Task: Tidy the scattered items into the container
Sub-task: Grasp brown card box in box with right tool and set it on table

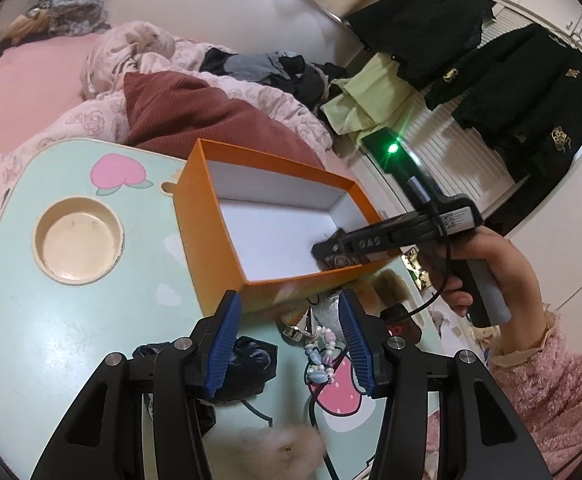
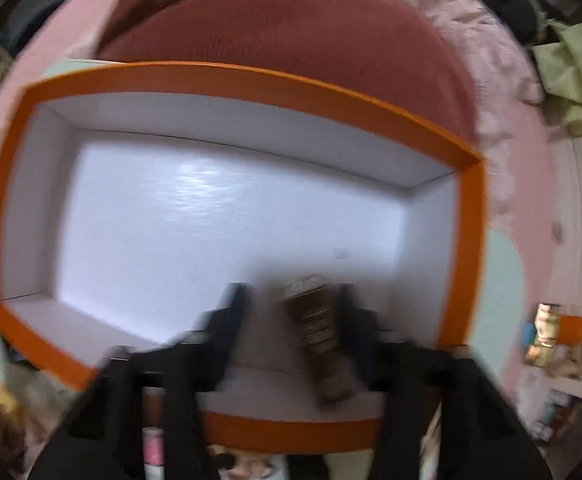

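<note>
An orange box point(image 1: 207, 216) with a white inside stands on the mint lap table point(image 1: 51, 340). My left gripper point(image 1: 291, 344) is open and empty above a dark scrunchie point(image 1: 251, 364) and a bead bracelet point(image 1: 323, 356), just in front of the box. My right gripper point(image 2: 291, 320) is over the box's near right corner point(image 2: 463, 280), open, with a brown tube point(image 2: 319, 336) lying against its right finger inside the box; the view is blurred. It also shows in the left wrist view point(image 1: 327, 248).
A silver ring point(image 1: 295, 330), a fluffy pom-pom point(image 1: 283, 452) and a brown furry item point(image 1: 387, 284) lie near the box. A round cup recess point(image 1: 79, 240) sits in the table's left part. Bedding and a maroon pillow point(image 1: 195, 116) lie behind.
</note>
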`<state>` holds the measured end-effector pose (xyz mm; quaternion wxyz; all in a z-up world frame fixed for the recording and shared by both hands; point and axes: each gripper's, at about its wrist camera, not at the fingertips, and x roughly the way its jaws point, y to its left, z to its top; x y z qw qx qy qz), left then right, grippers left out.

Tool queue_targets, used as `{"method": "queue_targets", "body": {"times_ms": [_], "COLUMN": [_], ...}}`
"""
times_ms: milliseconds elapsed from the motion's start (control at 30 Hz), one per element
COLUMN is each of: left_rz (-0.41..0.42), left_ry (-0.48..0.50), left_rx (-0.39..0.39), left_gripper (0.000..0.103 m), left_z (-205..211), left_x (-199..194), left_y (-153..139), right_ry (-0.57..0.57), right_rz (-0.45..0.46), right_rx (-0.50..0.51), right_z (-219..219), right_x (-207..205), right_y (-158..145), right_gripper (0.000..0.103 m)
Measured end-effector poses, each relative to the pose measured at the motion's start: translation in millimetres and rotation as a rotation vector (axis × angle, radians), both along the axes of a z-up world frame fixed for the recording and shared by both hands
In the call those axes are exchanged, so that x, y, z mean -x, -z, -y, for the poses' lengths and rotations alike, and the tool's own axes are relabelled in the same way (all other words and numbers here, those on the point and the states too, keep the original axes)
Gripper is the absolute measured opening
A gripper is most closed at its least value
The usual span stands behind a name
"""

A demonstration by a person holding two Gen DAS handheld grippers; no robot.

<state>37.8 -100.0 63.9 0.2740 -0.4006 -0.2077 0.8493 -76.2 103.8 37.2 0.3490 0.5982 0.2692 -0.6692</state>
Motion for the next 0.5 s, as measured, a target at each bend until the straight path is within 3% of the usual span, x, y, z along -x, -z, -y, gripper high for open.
{"method": "queue_targets", "body": {"times_ms": [100, 233, 367, 433, 500], "left_rz": [-0.003, -0.008, -0.017, -0.016, -0.017], "left_ry": [-0.012, -0.040, -0.072, -0.078, -0.091], "left_rx": [-0.001, 0.009, 0.015, 0.012, 0.016], "left_gripper": [0.048, 0.049, 0.050, 0.050, 0.052], "left_z": [3, 9, 12, 11, 10], "left_x": [-2, -6, -12, -17, -24], "left_y": [-2, -7, -11, -11, -11], "right_ry": [0.048, 0.090, 0.075, 0.090, 0.112], "right_rz": [-0.085, -0.082, 0.056, 0.135, 0.152], "right_rx": [0.085, 0.387, 0.606, 0.648, 0.629], "right_z": [-15, -59, -95, -106, -112], "right_x": [1, -10, -39, -53, -68], "right_y": [-21, -79, -115, -111, -94], "right_gripper": [0.021, 0.021, 0.021, 0.022, 0.022]}}
